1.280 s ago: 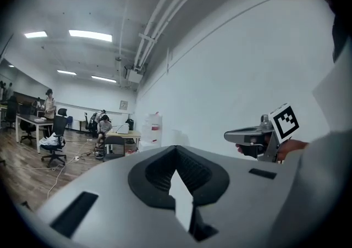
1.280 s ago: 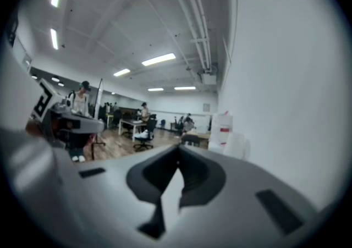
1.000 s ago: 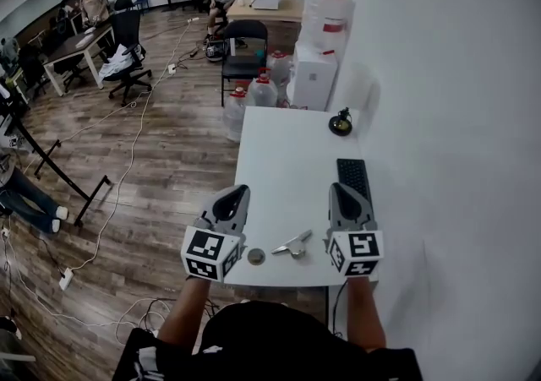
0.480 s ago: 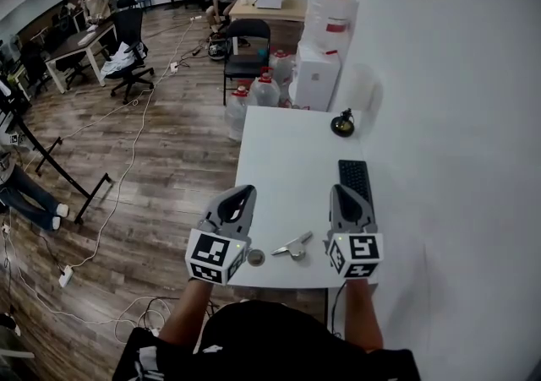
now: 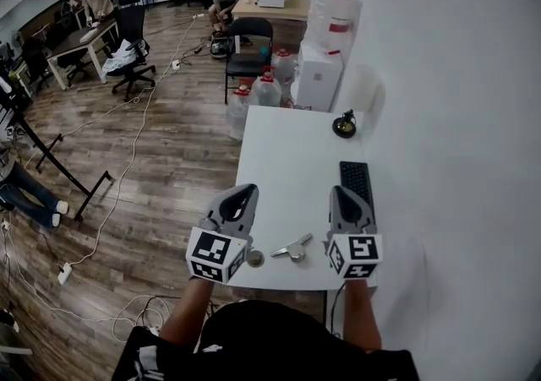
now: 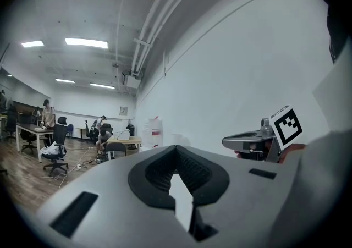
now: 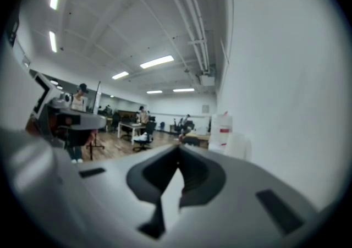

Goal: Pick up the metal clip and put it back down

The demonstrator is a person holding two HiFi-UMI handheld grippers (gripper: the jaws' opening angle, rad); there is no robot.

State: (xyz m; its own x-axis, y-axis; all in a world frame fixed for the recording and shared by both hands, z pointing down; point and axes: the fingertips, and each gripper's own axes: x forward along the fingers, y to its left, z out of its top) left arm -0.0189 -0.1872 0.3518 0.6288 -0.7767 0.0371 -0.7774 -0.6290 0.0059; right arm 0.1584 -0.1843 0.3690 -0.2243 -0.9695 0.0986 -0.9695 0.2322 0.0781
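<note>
Head view: the metal clip (image 5: 292, 247) lies flat on the white table (image 5: 287, 160) near its near edge, between your two grippers and touching neither. A small round disc (image 5: 255, 258) sits just to its left, close beside the left marker cube (image 5: 215, 254). Your left gripper (image 5: 248, 191) and right gripper (image 5: 340, 191) both point away from you over the tabletop, each claw drawn together with nothing in it. A black keyboard (image 5: 355, 182) lies along the right edge just past the right gripper, and a small black object (image 5: 343, 125) stands at the far right corner. On the floor off the far left corner stand three red-capped jugs (image 5: 265, 90) with clear walls; you cannot read their fill level from here. Behind them is a white box (image 5: 321, 75) with a translucent container (image 5: 335, 14) bearing a red band on top, its contents not readable. Left gripper view: the jaws meet at the tips, empty, with bare white tabletop showing through the gap behind them; the right gripper and its marker cube show at the right. Right gripper view: the jaws are closed tip to tip, holding nothing; the red-banded container shows ahead against the wall, the clip out of frame.
</note>
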